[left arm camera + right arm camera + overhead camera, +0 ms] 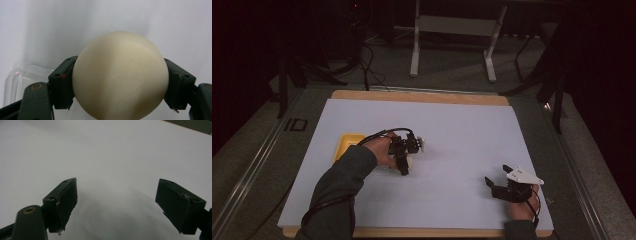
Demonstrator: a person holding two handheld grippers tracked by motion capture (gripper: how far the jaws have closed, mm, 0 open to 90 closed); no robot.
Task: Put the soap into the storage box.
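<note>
Cream ball (120, 77) clamped in left gripper (120, 85); no writing legible.

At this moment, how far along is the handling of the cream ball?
Done: the left gripper is clamped on the cream ball. In hand: it is held above the white mat, near a yellow tray. Left: setting it down; the right gripper waits open and empty.

Ball (120, 75) between left tool (404, 162) jaws, beside tray (346, 145); right tool (497, 186) well apart.

Smooth matt cream ball (120, 75), clear glossy plastic container (22, 80), matt white tabletop (462, 140)
</note>
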